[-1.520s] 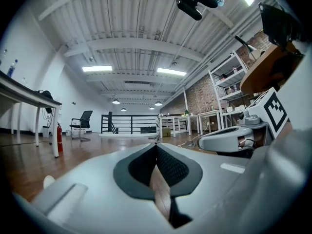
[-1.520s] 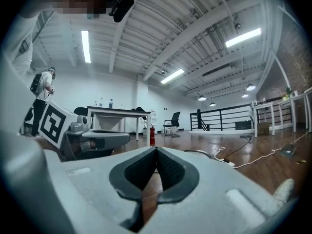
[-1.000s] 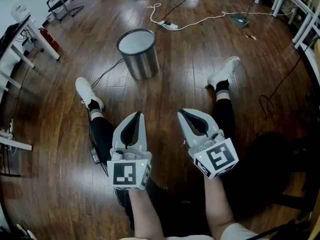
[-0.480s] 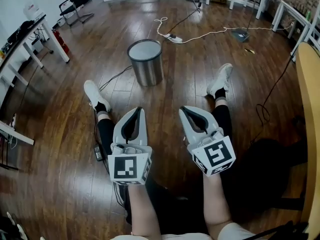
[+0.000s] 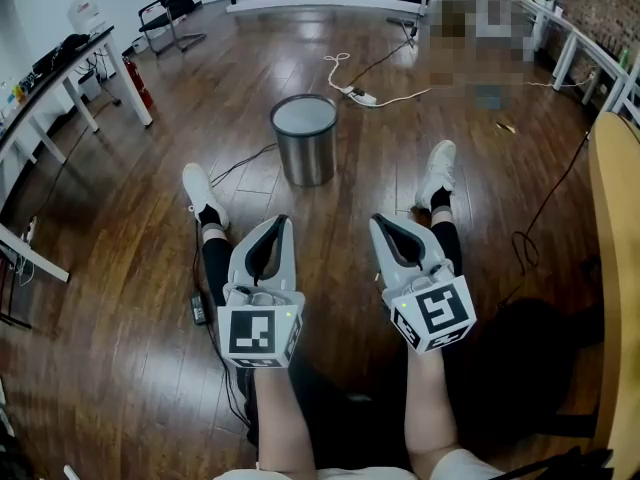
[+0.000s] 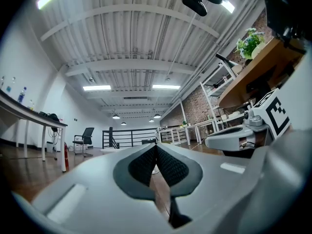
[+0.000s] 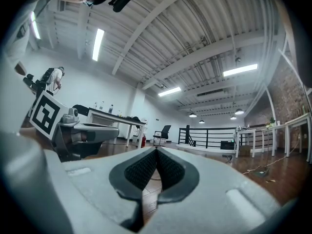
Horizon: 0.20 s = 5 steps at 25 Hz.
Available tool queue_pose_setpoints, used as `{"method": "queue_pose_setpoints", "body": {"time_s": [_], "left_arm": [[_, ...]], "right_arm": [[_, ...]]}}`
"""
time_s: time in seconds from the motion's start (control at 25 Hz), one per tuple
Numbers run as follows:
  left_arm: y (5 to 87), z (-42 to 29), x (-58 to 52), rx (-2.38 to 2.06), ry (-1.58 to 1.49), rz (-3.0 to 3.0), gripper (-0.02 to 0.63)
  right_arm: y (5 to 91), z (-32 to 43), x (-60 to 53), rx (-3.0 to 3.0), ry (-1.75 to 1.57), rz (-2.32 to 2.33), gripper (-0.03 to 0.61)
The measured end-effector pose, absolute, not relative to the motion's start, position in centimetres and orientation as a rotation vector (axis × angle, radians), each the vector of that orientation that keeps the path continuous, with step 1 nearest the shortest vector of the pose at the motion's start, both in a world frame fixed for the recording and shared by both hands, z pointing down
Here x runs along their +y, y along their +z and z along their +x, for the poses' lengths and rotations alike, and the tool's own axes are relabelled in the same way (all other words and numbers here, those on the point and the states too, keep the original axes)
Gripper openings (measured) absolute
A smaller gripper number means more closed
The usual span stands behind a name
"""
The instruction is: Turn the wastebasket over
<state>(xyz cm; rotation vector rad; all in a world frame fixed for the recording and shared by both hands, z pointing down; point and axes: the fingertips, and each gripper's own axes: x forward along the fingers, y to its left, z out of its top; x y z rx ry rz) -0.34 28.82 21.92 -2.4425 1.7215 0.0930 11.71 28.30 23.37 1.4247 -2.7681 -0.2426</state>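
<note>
Both my grippers are clamped shut w/ nothing in them. The left gripper (image 5: 281, 224) and right gripper (image 5: 379, 224) hang side by side over my legs, pointing fwd about level. The left gripper view shows pads pressed together at the tip (image 6: 156, 146), only floor and room beyond. The right gripper view shows the same, pads meeting (image 7: 156, 151), nothing between.

The wastebasket (image 5: 305, 154), round and metal, stands on the wood floor (image 5: 120, 268) ahead of me, past my shoes (image 5: 198, 190) and roughly between them. It's well apart from both grippers, no contact. It stands straight, not tipped or on its side. The wider end looks to be up, w/ a flat pale grey disc inside the top rim. I can't tell if that's the open mouth w/ a pale inside or a closed base.

A black cable (image 5: 240, 163) runs along the floor just beside its left foot. A white power strip (image 5: 362, 96) lies further back.

Progress, my read: the scene fits two stages. Either the basket stands as it did and needs flipping, or it's been flipped and set down and I've let go. One end up and empty, clenched tools far off suit both. Nothing here settles which.
</note>
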Motion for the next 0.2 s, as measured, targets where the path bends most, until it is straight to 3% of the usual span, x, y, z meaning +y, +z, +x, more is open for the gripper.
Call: {"method": "queue_pose_setpoints", "body": {"time_s": [0.2], "left_arm": [[22.22, 0.72, 28.18, 1.701, 0.086, -2.450, 0.017]], "right_arm": [[23.69, 12.46, 27.52, -2.768, -0.224, 1.433, -0.008]]}}
